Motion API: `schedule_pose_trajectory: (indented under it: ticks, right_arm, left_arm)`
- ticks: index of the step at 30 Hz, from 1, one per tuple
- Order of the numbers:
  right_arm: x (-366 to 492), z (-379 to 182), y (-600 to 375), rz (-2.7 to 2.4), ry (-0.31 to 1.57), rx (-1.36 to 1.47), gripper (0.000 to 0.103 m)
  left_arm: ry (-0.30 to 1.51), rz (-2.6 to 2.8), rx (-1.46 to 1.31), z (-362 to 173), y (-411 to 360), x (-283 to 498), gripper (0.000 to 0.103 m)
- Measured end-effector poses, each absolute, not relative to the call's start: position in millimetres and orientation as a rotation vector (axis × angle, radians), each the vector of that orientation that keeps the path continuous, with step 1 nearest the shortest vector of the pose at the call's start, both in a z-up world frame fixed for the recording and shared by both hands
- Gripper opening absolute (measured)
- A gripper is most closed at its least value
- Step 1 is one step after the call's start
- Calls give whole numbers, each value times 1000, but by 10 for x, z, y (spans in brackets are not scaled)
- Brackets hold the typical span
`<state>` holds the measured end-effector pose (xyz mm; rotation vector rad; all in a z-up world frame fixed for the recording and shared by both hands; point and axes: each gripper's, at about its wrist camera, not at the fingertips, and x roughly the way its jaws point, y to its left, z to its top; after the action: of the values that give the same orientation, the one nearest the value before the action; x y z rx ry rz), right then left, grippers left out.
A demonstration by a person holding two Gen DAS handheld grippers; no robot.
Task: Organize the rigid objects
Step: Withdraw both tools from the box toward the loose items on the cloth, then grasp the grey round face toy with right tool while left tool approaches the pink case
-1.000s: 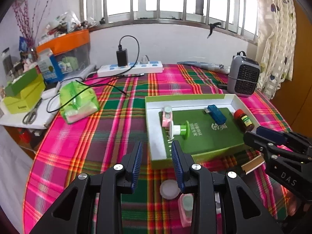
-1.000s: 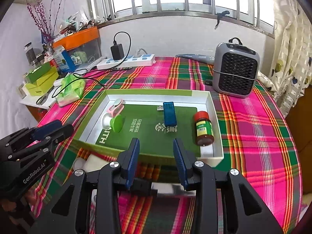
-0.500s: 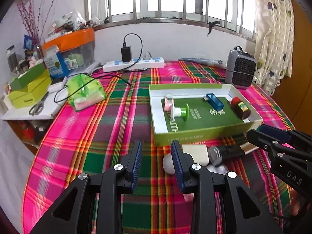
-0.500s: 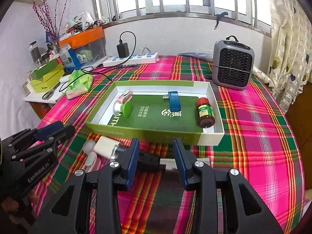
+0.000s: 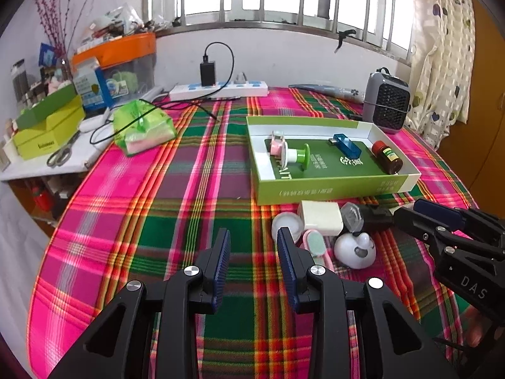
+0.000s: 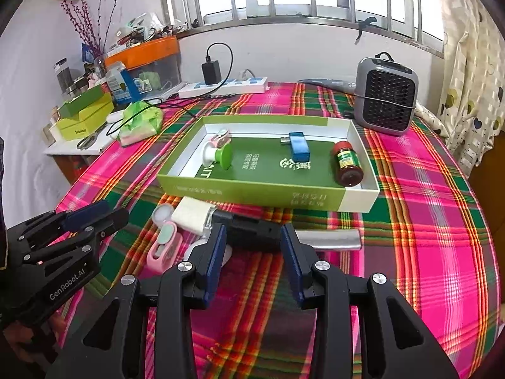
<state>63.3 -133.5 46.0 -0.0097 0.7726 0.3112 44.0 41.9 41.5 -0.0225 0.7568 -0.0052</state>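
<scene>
A green box (image 5: 318, 191) (image 6: 252, 191) lies on the plaid table and holds a pink-white clip (image 5: 277, 145), a green-capped white piece (image 5: 298, 156), a blue USB stick (image 5: 345, 143) and a red-lidded brown bottle (image 5: 386, 158). In front of the box lie a white round lid (image 5: 285, 224), a white block (image 5: 320, 216), a pink case (image 6: 165, 248), a white dome (image 5: 355, 248) and a black handle (image 6: 252, 233) with a silver blade (image 6: 328, 238). My left gripper (image 5: 252, 243) is open over bare cloth, left of the lid. My right gripper (image 6: 252, 237) is open, with the black handle just beyond its fingertips.
A grey fan heater (image 6: 385, 98) stands at the back right. A power strip (image 5: 217, 90) with a charger runs along the wall. A green bag (image 5: 142, 126) and cables lie at the left, beside a cluttered shelf with scissors (image 5: 61, 154).
Both grippers have drawn back from the box toward the table's near edge, and the loose items in front of the box have come into view. Neither pair of jaws has changed width.
</scene>
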Motion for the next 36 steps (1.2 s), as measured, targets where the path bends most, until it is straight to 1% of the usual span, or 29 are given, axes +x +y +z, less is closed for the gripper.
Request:
schedule_pose_trajectory:
  ticks: [11,13,14,15,36]
  right_arm:
    - [586,330,-1162,342,812,-1,38]
    - [602,318,-1142,353,815,14,42]
    - [612,308,-1126,357,820,22,48]
    - [617,298,-1113,360,822,24,51]
    - [746,124,-947,294,885,1,51]
  left_arm:
    - [776,-32,-49,331,550,361,30]
    - [775,-37,-56,321,574,346,30]
    - [778,-41,-61,316,590,345,30]
    - [781,-42,-65,310,599,343,30]
    - [809,-72,-71,249,699,348,30]
